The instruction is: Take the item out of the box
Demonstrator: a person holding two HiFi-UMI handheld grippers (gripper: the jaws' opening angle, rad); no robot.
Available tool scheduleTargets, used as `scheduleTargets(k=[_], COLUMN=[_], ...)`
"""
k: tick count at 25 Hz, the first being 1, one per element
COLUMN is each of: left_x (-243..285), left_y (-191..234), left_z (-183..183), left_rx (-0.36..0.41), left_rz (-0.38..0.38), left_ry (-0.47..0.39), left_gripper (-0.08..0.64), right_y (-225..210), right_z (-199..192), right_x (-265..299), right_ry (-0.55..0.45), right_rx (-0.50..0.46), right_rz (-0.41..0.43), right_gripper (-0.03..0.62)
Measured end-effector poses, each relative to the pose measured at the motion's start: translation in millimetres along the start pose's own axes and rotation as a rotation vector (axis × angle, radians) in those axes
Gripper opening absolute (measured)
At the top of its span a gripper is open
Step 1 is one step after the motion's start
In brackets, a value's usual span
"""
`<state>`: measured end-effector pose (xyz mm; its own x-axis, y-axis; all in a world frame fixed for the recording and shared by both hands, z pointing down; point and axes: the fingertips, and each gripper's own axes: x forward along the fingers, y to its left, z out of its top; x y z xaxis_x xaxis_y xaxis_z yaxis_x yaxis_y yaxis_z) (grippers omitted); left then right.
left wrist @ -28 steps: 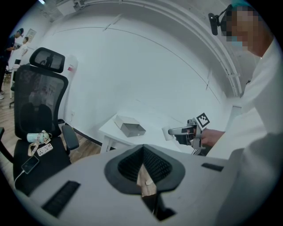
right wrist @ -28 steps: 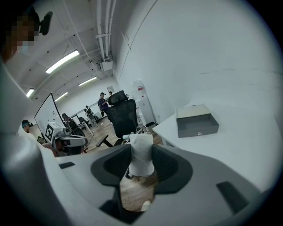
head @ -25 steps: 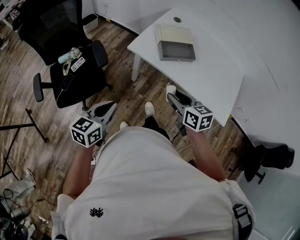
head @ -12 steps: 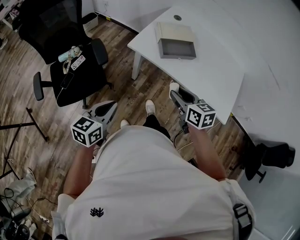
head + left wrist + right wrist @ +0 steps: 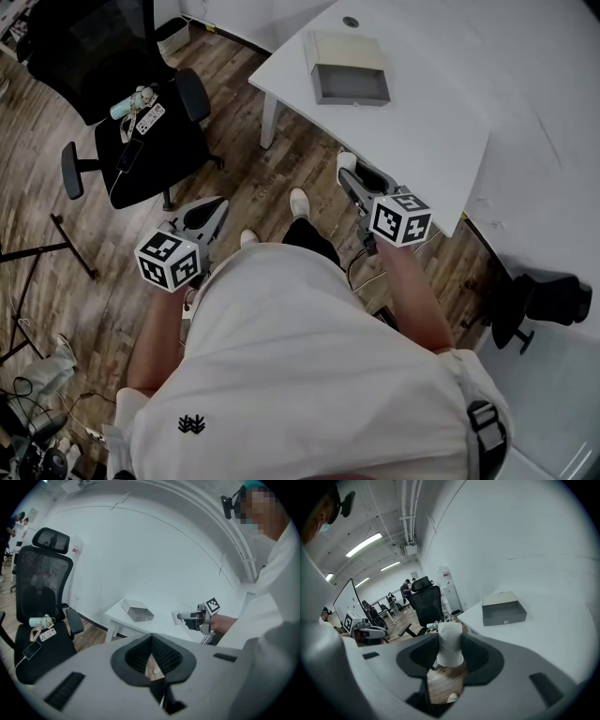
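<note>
Left gripper (image 5: pixel 151 639) at 6 o'clock: jaws together, nothing between. Box (image 5: pixel 138 611) on white table (image 5: pixel 161 624) near centre. Right gripper (image 5: pixel 180 616) at 3 o'clock — white item (image 5: pixel 174 617) at its tips. Office chair (image 5: pixel 42 597) at 9 o'clock.

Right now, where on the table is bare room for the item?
The table is bare from the box to its near edge and rightward to the wall. Only the box's corner is taken; the chair seat is crowded.
</note>
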<state>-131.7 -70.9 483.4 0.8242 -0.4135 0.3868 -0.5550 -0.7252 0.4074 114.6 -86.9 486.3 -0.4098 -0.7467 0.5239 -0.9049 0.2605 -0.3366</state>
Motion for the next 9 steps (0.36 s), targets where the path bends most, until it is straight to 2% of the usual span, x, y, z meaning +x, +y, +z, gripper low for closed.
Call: scheduleTargets(k=[9], left_x=[12], left_y=[3], left_z=[7], left_rx=[-0.011], left_rz=[0.022], left_ry=[-0.004], left_gripper=[0.006], right_y=[-14], right_z=[11], right_x=[9], right_ry=[0.01], right_rx=[-0.023], right_rz=[0.01], right_gripper=[0.156])
